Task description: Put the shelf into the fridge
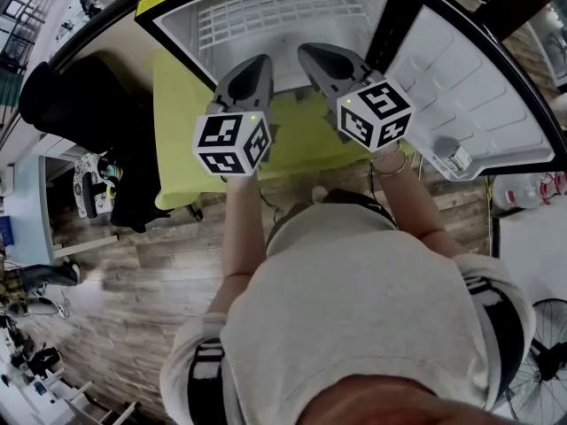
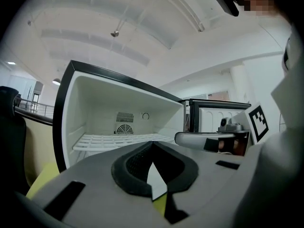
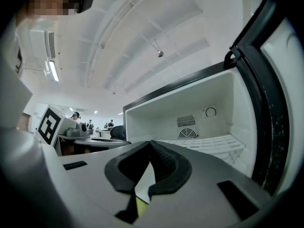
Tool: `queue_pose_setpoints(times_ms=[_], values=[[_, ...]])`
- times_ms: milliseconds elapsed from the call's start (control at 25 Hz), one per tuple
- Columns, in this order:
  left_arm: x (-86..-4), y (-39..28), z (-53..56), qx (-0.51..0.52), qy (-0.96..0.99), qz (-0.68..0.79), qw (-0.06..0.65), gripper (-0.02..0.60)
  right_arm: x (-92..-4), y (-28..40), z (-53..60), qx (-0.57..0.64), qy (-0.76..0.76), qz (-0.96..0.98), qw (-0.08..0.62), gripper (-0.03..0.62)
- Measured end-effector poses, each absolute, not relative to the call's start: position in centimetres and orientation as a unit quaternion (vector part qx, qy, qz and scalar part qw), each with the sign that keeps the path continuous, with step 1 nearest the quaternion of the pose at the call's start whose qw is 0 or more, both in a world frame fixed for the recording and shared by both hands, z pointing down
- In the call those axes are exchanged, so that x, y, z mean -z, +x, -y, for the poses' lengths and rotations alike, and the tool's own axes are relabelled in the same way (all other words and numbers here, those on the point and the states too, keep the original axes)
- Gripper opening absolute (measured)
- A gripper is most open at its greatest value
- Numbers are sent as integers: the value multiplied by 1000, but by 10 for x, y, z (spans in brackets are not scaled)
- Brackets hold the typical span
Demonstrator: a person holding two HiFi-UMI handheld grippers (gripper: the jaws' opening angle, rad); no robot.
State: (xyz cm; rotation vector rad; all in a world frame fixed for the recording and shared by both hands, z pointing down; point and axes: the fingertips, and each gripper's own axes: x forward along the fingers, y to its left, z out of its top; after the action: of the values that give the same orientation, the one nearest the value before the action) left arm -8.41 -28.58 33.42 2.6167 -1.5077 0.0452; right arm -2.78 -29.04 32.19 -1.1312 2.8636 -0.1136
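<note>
The small fridge (image 1: 168,7) stands open in front of me, and a white wire shelf (image 1: 266,14) lies level inside it. Both grippers point at the opening, side by side, just short of it. My left gripper (image 1: 259,63) is shut with nothing in it, and so is my right gripper (image 1: 308,53). In the left gripper view the closed jaws (image 2: 152,143) sit below the shelf (image 2: 118,140), with the right gripper (image 2: 209,138) to their right. In the right gripper view the closed jaws (image 3: 151,142) sit left of the shelf (image 3: 211,144).
The fridge door (image 1: 461,87) hangs open at the right. A yellow-green surface (image 1: 182,122) lies under the fridge's front. A black chair (image 1: 80,104) stands at the left, a fan (image 1: 542,361) at the lower right. The floor is wood planks.
</note>
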Motion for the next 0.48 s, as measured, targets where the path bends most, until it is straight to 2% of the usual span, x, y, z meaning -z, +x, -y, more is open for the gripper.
queue_pose_setpoints(times_ms=[480], values=[[-359,-83,279,-33,865,493,88,12,-349,-28,280,69,-366,-928,15,11]])
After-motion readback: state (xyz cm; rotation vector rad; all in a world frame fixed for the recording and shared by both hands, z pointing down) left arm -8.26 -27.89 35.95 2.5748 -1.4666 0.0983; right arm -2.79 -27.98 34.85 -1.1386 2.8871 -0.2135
